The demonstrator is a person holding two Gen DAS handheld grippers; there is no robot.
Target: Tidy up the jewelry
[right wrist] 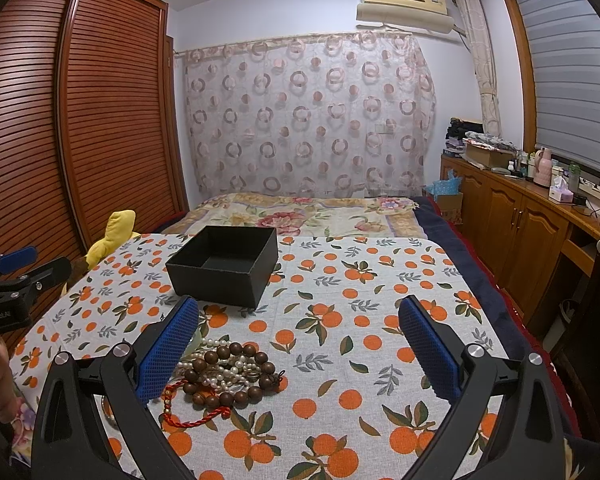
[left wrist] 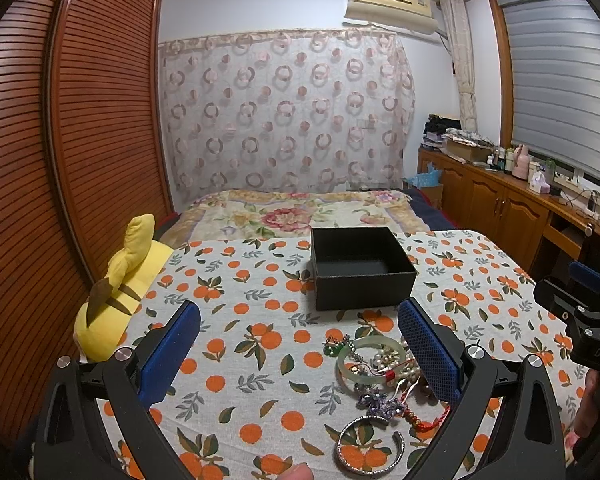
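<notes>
An open black box (left wrist: 360, 268) stands empty on the orange-print cloth (left wrist: 260, 280); it also shows in the right wrist view (right wrist: 224, 270). A jewelry pile lies near me: a pale green jade bangle (left wrist: 370, 360), pearls, a purple ornament (left wrist: 380, 402), a silver cuff bracelet (left wrist: 366, 446). In the right wrist view I see a brown wooden bead bracelet (right wrist: 236, 376), pearls and a red cord (right wrist: 196, 418). My left gripper (left wrist: 298, 328) is open and empty, left of the pile. My right gripper (right wrist: 298, 324) is open and empty, right of the pile.
A yellow plush toy (left wrist: 116, 296) lies at the cloth's left edge by the wooden wardrobe (left wrist: 60, 160). A flowered bedspread (left wrist: 300, 212) lies behind the box. Wooden cabinets (right wrist: 520, 216) with clutter run along the right wall.
</notes>
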